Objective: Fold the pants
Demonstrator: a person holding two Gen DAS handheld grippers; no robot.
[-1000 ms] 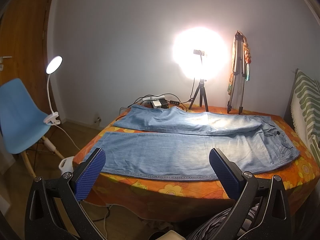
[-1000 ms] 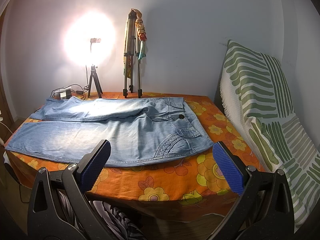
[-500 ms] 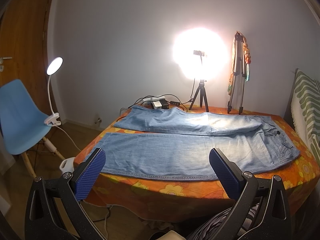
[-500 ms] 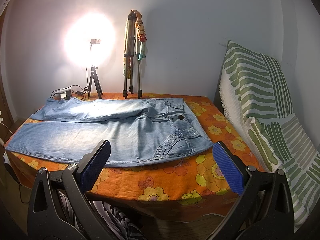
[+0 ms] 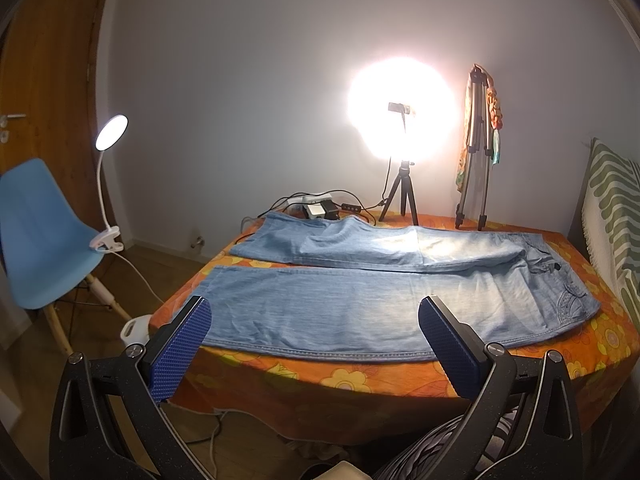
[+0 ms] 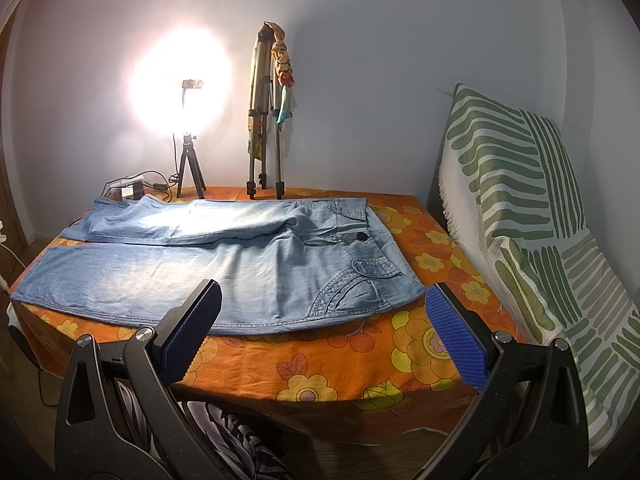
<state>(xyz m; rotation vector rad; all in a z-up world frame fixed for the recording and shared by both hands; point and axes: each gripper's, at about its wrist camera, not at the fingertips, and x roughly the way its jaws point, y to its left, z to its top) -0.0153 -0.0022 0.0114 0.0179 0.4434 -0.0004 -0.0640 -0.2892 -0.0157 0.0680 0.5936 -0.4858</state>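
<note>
Light blue jeans (image 5: 360, 300) lie flat on the table with the orange flowered cloth (image 5: 360, 384), both legs spread to the left and the waist at the right. The right wrist view shows the same jeans (image 6: 248, 272), with the waistband and its dark button at the right end. My left gripper (image 5: 314, 320) hangs open in front of the table's near edge, short of the near leg's hem side. My right gripper (image 6: 322, 306) is open too, in front of the near edge below the hip pocket. Neither gripper touches the jeans.
A bright ring light on a small tripod (image 5: 402, 128) and a folded tripod (image 5: 476, 152) stand at the table's back, beside a power strip with cables (image 5: 320, 208). A blue chair (image 5: 36, 236) with a clip lamp (image 5: 110, 184) stands left. A green-striped blanket (image 6: 532, 216) leans at the right.
Both views have crept slightly nearer to the table. The jeans have not moved and both grippers remain open.
</note>
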